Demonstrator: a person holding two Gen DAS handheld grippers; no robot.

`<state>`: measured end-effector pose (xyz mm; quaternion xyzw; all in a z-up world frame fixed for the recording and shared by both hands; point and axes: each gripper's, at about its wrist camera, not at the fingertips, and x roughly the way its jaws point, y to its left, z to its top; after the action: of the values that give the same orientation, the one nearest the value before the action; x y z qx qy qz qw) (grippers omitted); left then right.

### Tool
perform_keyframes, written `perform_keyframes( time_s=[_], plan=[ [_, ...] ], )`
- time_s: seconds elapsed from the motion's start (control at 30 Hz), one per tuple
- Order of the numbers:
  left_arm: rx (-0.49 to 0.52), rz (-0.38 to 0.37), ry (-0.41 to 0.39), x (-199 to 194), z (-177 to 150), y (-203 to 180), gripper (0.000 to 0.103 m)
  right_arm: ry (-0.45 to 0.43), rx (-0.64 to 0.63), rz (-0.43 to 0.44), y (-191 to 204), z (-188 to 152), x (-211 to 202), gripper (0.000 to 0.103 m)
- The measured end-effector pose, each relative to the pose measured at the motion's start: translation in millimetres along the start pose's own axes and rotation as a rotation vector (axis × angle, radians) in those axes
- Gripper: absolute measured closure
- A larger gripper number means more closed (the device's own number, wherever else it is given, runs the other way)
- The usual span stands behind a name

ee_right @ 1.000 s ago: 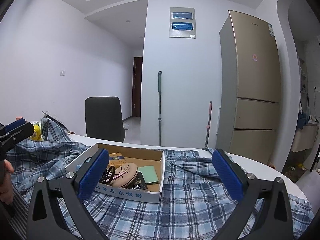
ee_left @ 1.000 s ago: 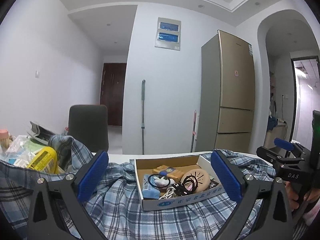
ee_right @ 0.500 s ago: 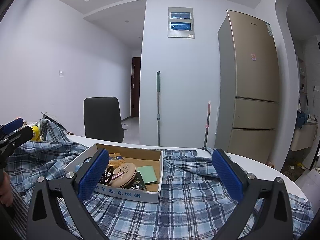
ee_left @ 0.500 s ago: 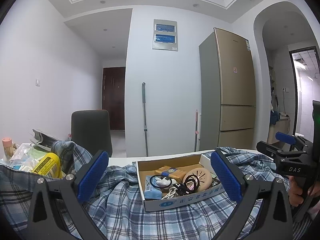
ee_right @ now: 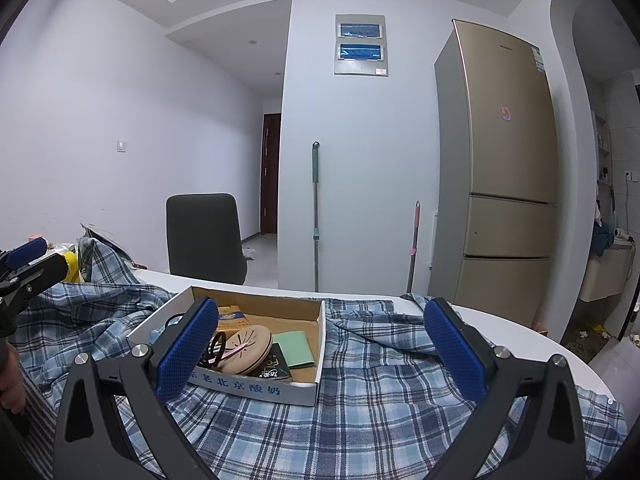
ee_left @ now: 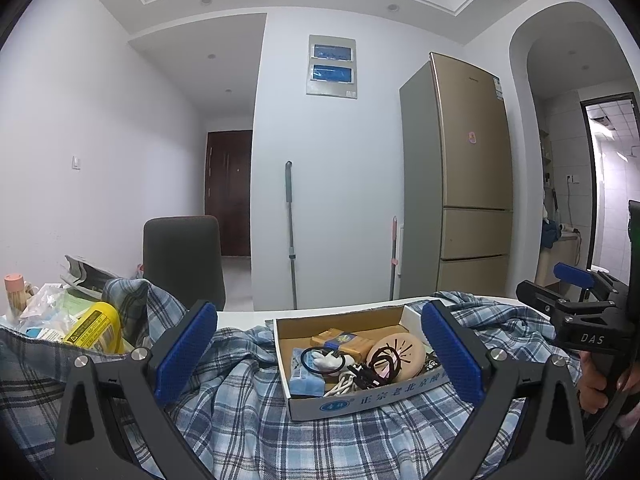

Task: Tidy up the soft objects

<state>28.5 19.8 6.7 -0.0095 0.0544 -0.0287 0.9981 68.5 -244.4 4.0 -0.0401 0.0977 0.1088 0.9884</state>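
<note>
A blue plaid shirt (ee_left: pixel 248 412) lies spread and rumpled over the white table; it also shows in the right wrist view (ee_right: pixel 380 420). A shallow cardboard box (ee_left: pixel 360 400) of small items rests on the shirt, also seen in the right wrist view (ee_right: pixel 256 390). My left gripper (ee_left: pixel 320 348) is open and empty, held above the shirt with the box between its fingers. My right gripper (ee_right: pixel 320 348) is open and empty above the shirt, to the right of the box. The right gripper also shows at the right edge of the left wrist view (ee_left: pixel 576 312).
A pile of packets with a yellow bottle (ee_left: pixel 96 326) sits at the table's left. A dark chair (ee_left: pixel 182 256) stands behind the table. A fridge (ee_left: pixel 472 184) and a mop (ee_left: pixel 291 232) stand against the far wall. The table's white edge (ee_right: pixel 520 320) curves at the right.
Both wrist views have shifted slightly; the left view has tilted up a little. Both grippers stay open and empty, and the shirt and box have not moved.
</note>
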Motion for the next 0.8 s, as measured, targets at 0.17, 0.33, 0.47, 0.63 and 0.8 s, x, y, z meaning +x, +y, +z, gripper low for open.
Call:
perform_keyframes(
  time_s=[0.17,0.33,0.47,0.63,0.8],
  plan=[
    [0.0,0.001,0.0,0.8,-2.6,0.6,0.0,0.001,-0.003,0.0,0.0,-0.1,-0.2,0.0],
    [-0.003,0.002,0.005,1.6,-4.4,1.4,0.0,-0.001,-0.003,-0.003,0.5,-0.1,-1.3,0.0],
    [-0.015,0.005,0.015,3.4,-6.0,4.1,0.0,0.012,-0.001,0.005,0.0,-0.4,-0.6,0.0],
    [-0.024,0.007,0.023,4.9,-4.8,6.7,0.0,0.016,0.001,0.002,0.0,-0.3,-0.5,0.0],
    [-0.018,0.007,0.021,4.1,-4.2,6.8,0.0,0.018,0.001,0.001,0.0,-0.3,-0.2,0.0]
  ],
)
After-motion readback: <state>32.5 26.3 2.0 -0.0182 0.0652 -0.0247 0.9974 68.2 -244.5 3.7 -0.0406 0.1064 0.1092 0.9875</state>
